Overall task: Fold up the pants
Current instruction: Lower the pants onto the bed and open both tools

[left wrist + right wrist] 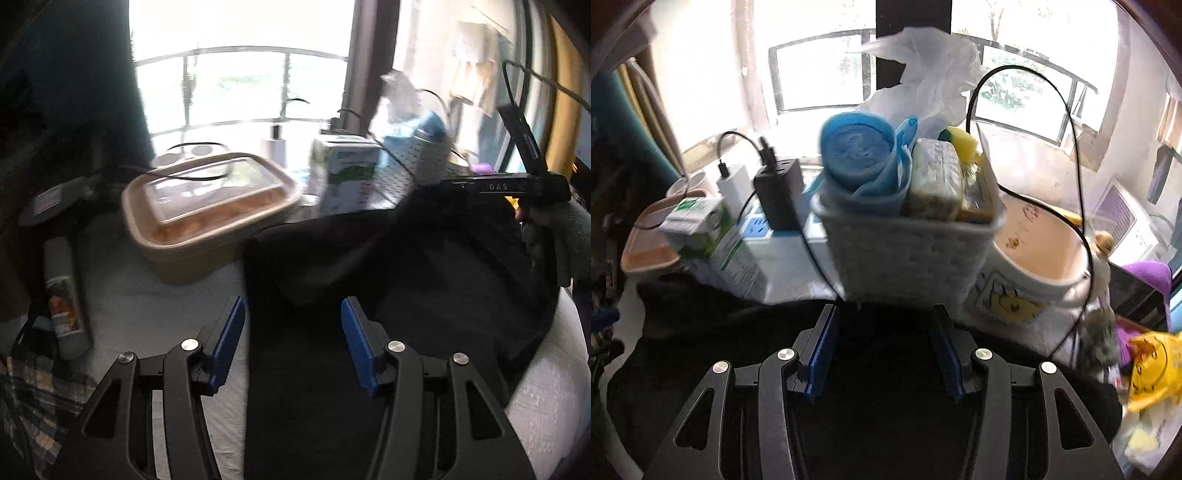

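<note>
Left gripper [293,343] and right gripper [884,350], lower centre, half-open above black pants [388,266], gripping nothing. Risk: closing on one fabric layer skews the fold.

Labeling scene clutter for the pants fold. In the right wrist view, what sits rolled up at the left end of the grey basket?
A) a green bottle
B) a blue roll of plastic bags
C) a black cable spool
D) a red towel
B: a blue roll of plastic bags stands in the left end of the grey basket, beside a wrapped sponge pack.
</note>
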A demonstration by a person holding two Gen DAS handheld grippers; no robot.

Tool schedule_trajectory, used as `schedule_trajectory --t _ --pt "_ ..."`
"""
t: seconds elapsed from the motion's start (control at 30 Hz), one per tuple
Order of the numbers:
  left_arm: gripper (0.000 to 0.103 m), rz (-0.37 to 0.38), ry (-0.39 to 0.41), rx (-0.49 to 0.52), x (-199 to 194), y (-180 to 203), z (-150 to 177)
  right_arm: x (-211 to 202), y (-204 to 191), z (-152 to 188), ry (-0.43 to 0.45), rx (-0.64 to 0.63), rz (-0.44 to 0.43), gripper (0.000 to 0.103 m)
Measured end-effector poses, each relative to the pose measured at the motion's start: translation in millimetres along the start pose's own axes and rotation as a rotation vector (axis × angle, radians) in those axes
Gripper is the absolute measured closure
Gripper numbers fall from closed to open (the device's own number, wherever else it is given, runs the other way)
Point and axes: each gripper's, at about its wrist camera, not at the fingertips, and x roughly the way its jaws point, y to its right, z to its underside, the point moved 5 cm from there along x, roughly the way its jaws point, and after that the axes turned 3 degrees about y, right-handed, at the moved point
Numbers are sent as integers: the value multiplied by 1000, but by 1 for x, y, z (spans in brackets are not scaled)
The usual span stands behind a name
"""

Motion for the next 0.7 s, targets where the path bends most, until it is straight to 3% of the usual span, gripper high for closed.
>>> schedule_trajectory --t 0.07,0.17,0.37,0.53,0.7 --pt "49 18 -22 62 7 13 0 -13 5 10 13 7 -9 50" --pt "49 -25 -60 167 29 27 0 -28 1 26 17 11 -30 50" --pt "49 -110 -101 164 55 21 -13 -9 -33 54 -43 -39 -111 50" --pt "49 -276 -50 223 60 12 -25 -3 -44 54 -39 -42 -136 50" --pt "49 -379 86 146 33 -2 -45 -26 -30 59 -4 -13 -106 50"
